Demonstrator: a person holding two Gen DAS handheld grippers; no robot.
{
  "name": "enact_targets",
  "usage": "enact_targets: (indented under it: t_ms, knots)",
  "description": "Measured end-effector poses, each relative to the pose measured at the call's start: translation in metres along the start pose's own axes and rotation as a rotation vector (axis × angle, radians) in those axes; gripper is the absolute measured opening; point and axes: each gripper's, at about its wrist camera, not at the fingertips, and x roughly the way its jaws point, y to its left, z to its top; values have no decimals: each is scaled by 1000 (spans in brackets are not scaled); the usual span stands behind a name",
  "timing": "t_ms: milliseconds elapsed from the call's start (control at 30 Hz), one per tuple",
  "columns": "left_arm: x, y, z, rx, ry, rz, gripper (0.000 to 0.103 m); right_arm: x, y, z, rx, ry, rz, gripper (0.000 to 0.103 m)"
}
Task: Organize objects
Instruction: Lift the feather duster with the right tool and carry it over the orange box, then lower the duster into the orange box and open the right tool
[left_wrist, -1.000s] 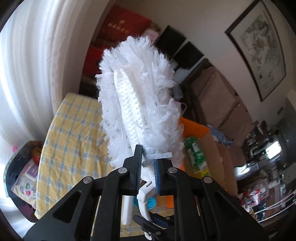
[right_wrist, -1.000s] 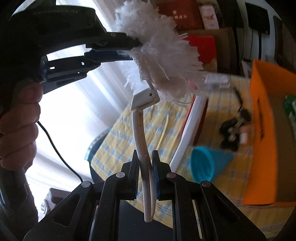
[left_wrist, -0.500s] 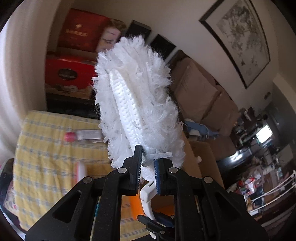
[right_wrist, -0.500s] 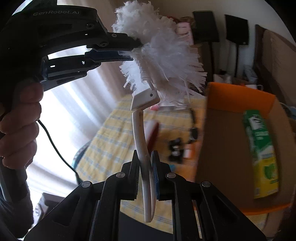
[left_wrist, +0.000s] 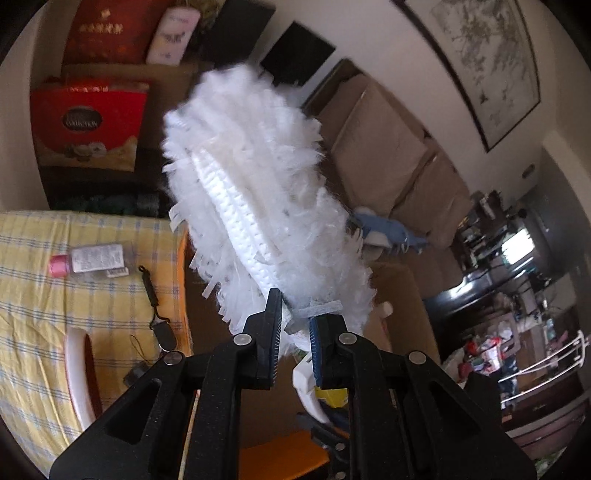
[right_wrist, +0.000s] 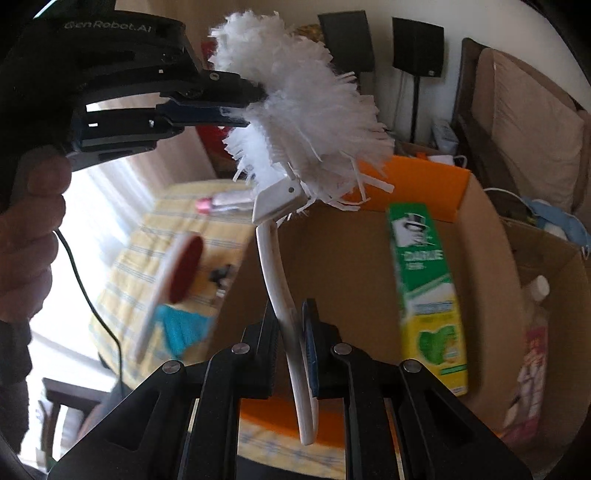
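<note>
A white fluffy duster (left_wrist: 255, 206) is held in the air by both grippers. My left gripper (left_wrist: 295, 325) is shut on the base of the duster's fluffy head; it also shows in the right wrist view (right_wrist: 240, 99). My right gripper (right_wrist: 290, 325) is shut on the duster's curved white handle (right_wrist: 280, 288). The duster (right_wrist: 306, 107) hangs over an open cardboard box with orange flaps (right_wrist: 369, 266). A green and yellow toothpaste carton (right_wrist: 424, 295) lies in the box.
The yellow checked tablecloth (left_wrist: 37, 295) holds a clear bottle with a pink cap (left_wrist: 92, 258), a black strap (left_wrist: 155, 306), a white and red paddle (right_wrist: 177, 277) and a teal cup (right_wrist: 184, 328). A white bottle (right_wrist: 539, 288) lies in the box. A sofa (left_wrist: 399, 166) stands behind.
Both grippers have swung the duster to the right, from above the tablecloth to above the cardboard box. The grip on head and handle is unchanged.
</note>
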Motion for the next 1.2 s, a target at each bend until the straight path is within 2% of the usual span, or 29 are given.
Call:
enact_targets:
  t_ms: [233, 367, 400, 433, 500, 567, 600, 667, 700, 733, 1000, 1067, 1200]
  knots:
    - [51, 6, -7, -4, 104, 47, 14, 25, -27, -14, 50, 78, -31, 12]
    - [65, 11, -13, 19, 159, 90, 14, 43, -36, -20, 80, 124, -54, 12]
    - [65, 13, -15, 16, 166, 91, 16, 48, -39, -21, 88, 138, -71, 12]
    - [64, 15, -17, 0, 165, 98, 23, 52, -42, -22, 94, 151, -87, 12]
    - [56, 19, -20, 6, 157, 101, 31, 55, -45, -24, 104, 163, -103, 13]
    - [42, 22, -22, 18, 131, 105, 45, 55, -48, -26, 118, 168, -105, 15]
    - [35, 24, -24, 26, 120, 105, 48, 53, -48, -26, 120, 167, -107, 17]
    - [18, 25, -27, 39, 89, 107, 61, 49, -50, -27, 120, 152, -116, 23]
    - [12, 25, -27, 45, 79, 108, 64, 46, -50, -27, 123, 145, -120, 30]
    - [5, 26, -26, 50, 68, 111, 67, 42, -50, -26, 126, 135, -125, 32]
    - [-53, 45, -37, 56, -12, 158, 76, 4, -29, -21, 120, 49, -111, 32]
    - [-62, 52, -40, 53, -33, 186, 80, -3, -15, -18, 107, 28, -98, 35]
    - [-78, 68, -52, 57, -45, 223, 83, -4, 6, -16, 72, 0, -64, 47]
